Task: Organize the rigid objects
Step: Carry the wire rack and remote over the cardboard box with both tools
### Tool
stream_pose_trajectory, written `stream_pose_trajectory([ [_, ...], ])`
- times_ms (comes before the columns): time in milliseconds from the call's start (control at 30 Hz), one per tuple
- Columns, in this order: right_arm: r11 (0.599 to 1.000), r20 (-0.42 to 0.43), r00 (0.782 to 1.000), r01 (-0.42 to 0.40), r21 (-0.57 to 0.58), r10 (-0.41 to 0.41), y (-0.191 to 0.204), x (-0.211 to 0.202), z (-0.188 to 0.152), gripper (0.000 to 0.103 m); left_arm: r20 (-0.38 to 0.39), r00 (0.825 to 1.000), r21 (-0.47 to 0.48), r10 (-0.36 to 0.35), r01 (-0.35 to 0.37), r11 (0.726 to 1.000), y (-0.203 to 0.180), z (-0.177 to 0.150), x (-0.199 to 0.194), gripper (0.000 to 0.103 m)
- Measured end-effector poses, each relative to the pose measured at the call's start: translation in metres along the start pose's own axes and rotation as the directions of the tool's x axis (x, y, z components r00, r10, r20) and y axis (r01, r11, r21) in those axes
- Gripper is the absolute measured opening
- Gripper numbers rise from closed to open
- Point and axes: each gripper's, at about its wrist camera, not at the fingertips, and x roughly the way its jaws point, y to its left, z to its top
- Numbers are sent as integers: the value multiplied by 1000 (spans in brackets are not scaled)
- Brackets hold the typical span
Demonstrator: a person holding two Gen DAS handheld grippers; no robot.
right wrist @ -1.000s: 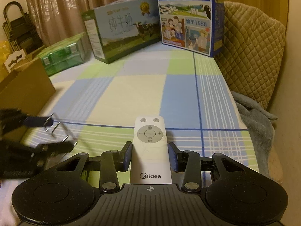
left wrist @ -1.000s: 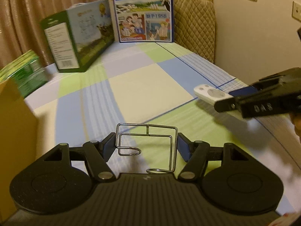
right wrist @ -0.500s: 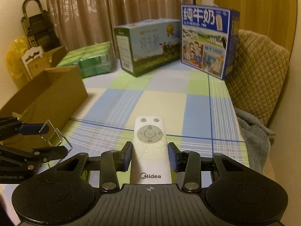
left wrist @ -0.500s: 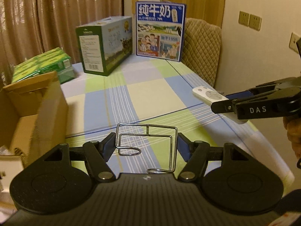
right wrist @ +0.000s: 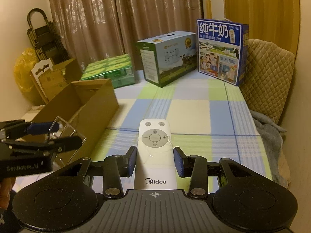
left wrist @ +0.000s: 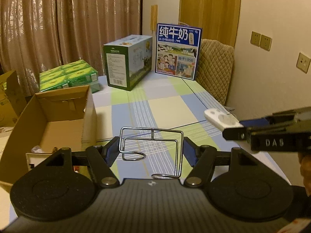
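Note:
My left gripper [left wrist: 151, 147] is shut on a bent metal wire rack [left wrist: 153, 145] and holds it in the air above the checked tablecloth [left wrist: 165, 106]. My right gripper [right wrist: 155, 159] is shut on a white Midea remote control [right wrist: 155, 151], also lifted off the table. In the left wrist view the remote [left wrist: 221, 119] sticks out of the right gripper [left wrist: 233, 130] at the right. In the right wrist view the left gripper [right wrist: 54, 134] with the wire rack [right wrist: 66, 130] is at the left, in front of an open cardboard box [right wrist: 93, 101].
The open cardboard box [left wrist: 58, 112] stands at the table's left with small items inside. At the back stand green packs [left wrist: 68, 75], a green milk carton [left wrist: 126, 62] and a blue milk box [left wrist: 177, 51]. A quilted chair [right wrist: 268, 73] and grey cloth [right wrist: 268, 128] are at the right.
Both grippers have risen and pulled back with their objects held. The cardboard box has come fully into view at the left.

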Motion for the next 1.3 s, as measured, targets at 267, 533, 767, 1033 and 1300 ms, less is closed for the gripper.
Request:
stream_pose_trajectory([
  [267,1000,16,1000,1,-27,0,32,-18,-11,37,7,1000,-9,2,-1,1000,8,-9,-28,64],
  [533,999,17,1000,-5,-42,6,50,-25,-17,37,9,1000,-15,6,-6,1000,16,-16,-46,64],
  [767,998,23,999,-32,-60,34,64,-26,-16,37,4,1000,-8,7,-7,1000,25,-23,-59,64],
  [1033,993,12,996,-82,-88,83,90,-13,-11,37,-3,998,-54,56,-56,997,58,-27,-71,64],
  [1300,984,-3,990,-139,-109,139,119,2,-7,37,-13,994,-95,108,-109,990,92,-23,-84,64],
])
